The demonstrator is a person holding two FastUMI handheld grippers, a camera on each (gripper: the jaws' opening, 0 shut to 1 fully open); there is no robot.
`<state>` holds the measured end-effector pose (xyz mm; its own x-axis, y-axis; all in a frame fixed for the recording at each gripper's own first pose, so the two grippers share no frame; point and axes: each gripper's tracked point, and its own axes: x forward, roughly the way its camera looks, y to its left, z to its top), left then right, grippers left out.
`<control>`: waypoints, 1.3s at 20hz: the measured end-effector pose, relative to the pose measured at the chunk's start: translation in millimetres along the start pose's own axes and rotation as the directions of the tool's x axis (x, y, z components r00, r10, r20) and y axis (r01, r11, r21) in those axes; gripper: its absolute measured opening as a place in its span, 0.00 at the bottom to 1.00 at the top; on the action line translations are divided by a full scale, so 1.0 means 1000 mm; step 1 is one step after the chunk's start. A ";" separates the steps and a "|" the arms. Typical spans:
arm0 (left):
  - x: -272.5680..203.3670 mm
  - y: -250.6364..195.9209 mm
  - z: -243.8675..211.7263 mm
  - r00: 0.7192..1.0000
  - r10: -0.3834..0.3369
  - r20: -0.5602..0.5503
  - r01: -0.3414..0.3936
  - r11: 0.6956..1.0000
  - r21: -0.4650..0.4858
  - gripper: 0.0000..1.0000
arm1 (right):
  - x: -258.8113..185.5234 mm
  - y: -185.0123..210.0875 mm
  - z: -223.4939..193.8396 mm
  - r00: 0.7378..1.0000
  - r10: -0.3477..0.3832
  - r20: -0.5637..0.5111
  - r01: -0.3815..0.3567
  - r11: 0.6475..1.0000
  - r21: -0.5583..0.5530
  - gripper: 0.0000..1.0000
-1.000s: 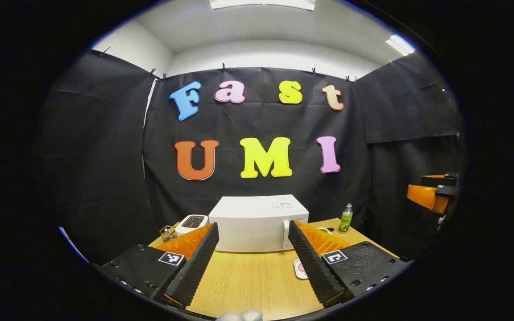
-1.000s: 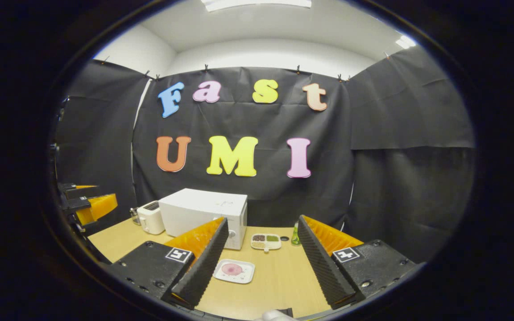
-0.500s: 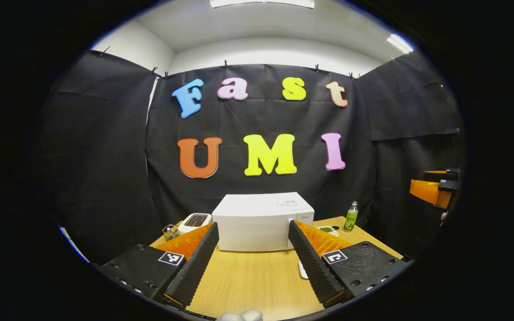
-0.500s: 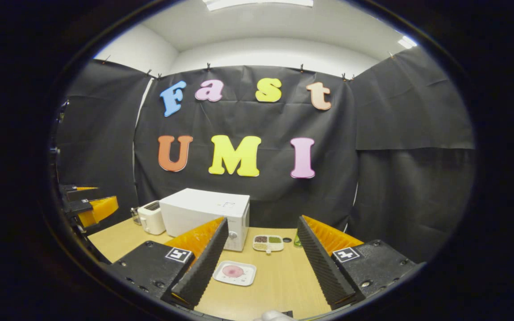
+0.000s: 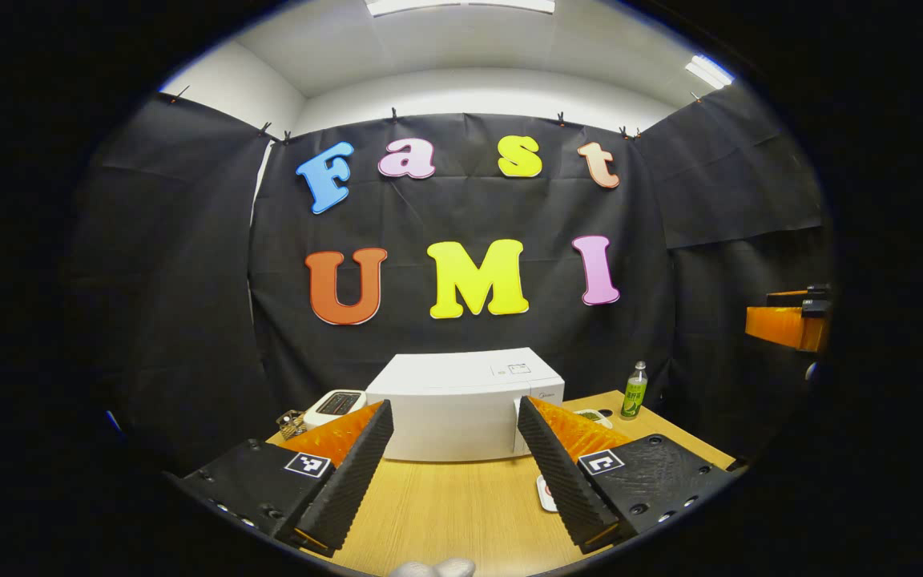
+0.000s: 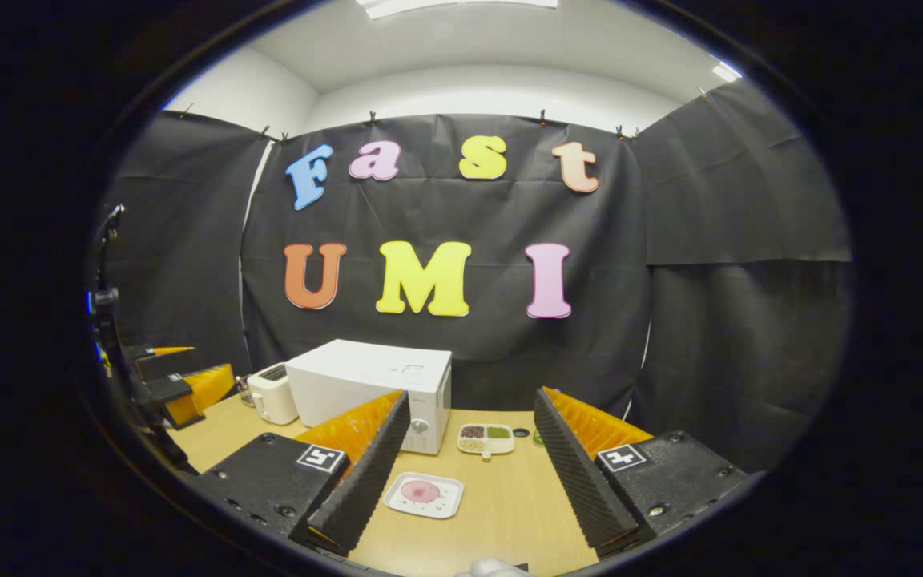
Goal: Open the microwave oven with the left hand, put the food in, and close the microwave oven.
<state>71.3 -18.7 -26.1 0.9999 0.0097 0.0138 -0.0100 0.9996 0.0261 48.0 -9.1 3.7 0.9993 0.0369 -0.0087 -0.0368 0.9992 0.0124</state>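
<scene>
The white microwave (image 5: 461, 409) stands shut at the back of the wooden table (image 5: 445, 513), its handle on the right side of the door. My left gripper (image 5: 453, 473) hangs open above the table in front of it, holding nothing. A white square plate with pink food (image 6: 423, 493) lies on the table in front of the microwave (image 6: 373, 389), to its right. My right gripper (image 6: 469, 473) is open and empty above that plate. The left gripper (image 6: 189, 386) shows at the far left of the right gripper view, and the right gripper (image 5: 786, 327) at the far right of the left gripper view.
A white toaster (image 6: 273, 393) stands left of the microwave. A divided tray of foods (image 6: 485, 438) and a green bottle (image 5: 632, 390) sit to the microwave's right, near the back edge. Black cloth walls close in the booth.
Both grippers drifted slightly while staying open. In the right gripper view the left gripper has sunk lower and moved nearer the table. The microwave and plate have not moved.
</scene>
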 end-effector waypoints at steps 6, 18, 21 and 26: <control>0.076 -0.054 -0.053 0.998 -0.054 -0.021 0.054 0.998 -0.037 0.96 | 0.012 -0.037 0.009 0.999 -0.039 -0.018 0.039 0.999 -0.011 0.99; 0.235 -0.097 -0.154 0.994 -0.018 -0.110 0.015 0.999 -0.031 0.95 | 0.016 -0.097 -0.012 0.990 -0.107 -0.095 0.100 0.992 -0.073 1.00; 0.254 -0.106 -0.173 0.989 -0.041 -0.140 0.033 0.998 -0.058 0.92 | 0.018 -0.105 -0.020 0.987 -0.110 -0.121 0.100 0.992 -0.083 1.00; 0.271 -0.116 -0.180 0.987 -0.097 -0.125 0.088 0.993 -0.075 0.75 | 0.022 -0.112 -0.026 0.984 -0.101 -0.145 0.087 0.991 -0.099 1.00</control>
<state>346.3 -127.3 -205.7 0.9899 -0.0837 -0.1141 0.0786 0.9957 -0.0482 74.1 -119.5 -24.0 0.9860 -0.0626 -0.1546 0.0493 0.9949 -0.0879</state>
